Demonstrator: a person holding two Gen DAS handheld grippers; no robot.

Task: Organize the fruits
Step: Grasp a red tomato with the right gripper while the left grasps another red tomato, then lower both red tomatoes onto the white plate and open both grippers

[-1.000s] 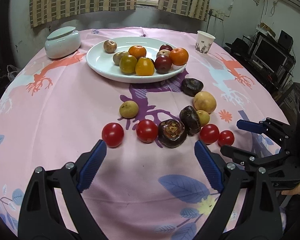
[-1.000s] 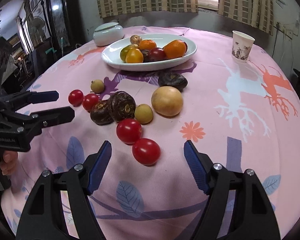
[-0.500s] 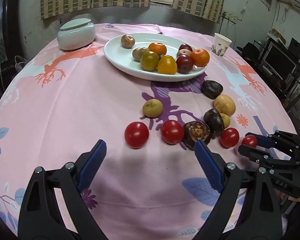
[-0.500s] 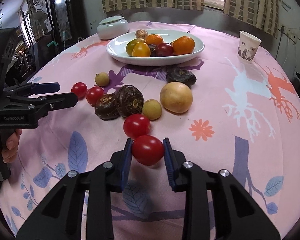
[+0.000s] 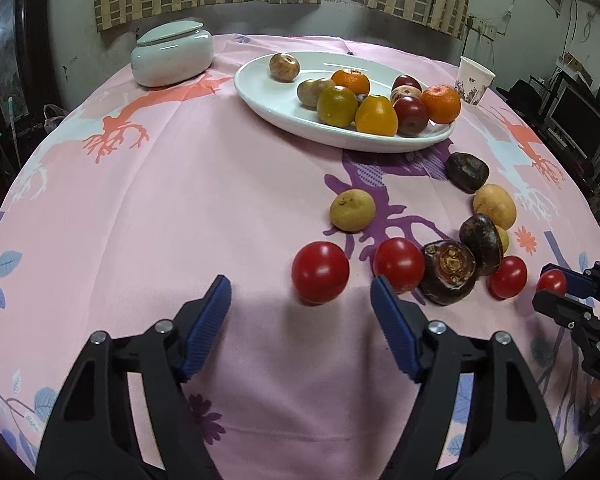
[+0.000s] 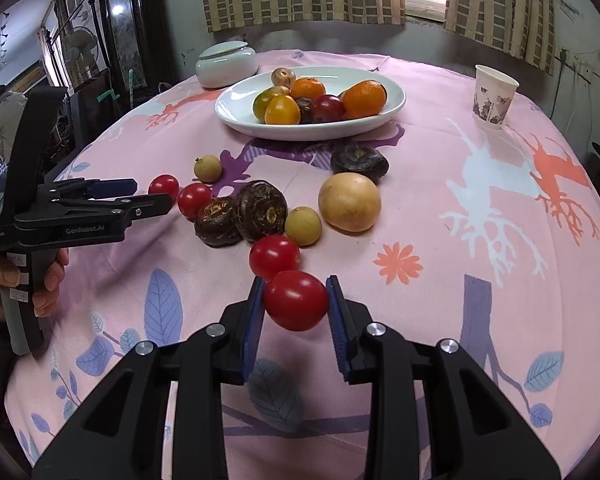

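Observation:
My right gripper (image 6: 296,304) is shut on a red cherry tomato (image 6: 296,300), held just above the cloth; it also shows in the left wrist view (image 5: 553,282). My left gripper (image 5: 300,306) is open, its jaws on either side of another red tomato (image 5: 320,267) just ahead of it. More tomatoes (image 5: 398,264), dark water chestnuts (image 5: 448,268), small yellow fruits (image 5: 352,210) and a large yellow fruit (image 6: 349,202) lie loose on the pink tablecloth. A white oval plate (image 5: 284,112) at the back holds several oranges and other fruits.
A white lidded ceramic jar (image 5: 172,56) stands at the back left. A paper cup (image 6: 494,96) stands at the back right. The table edge curves close in front of both grippers.
My right gripper has closed on the red tomato and raised it slightly. My left gripper has moved forward toward the leftmost tomato and stayed open.

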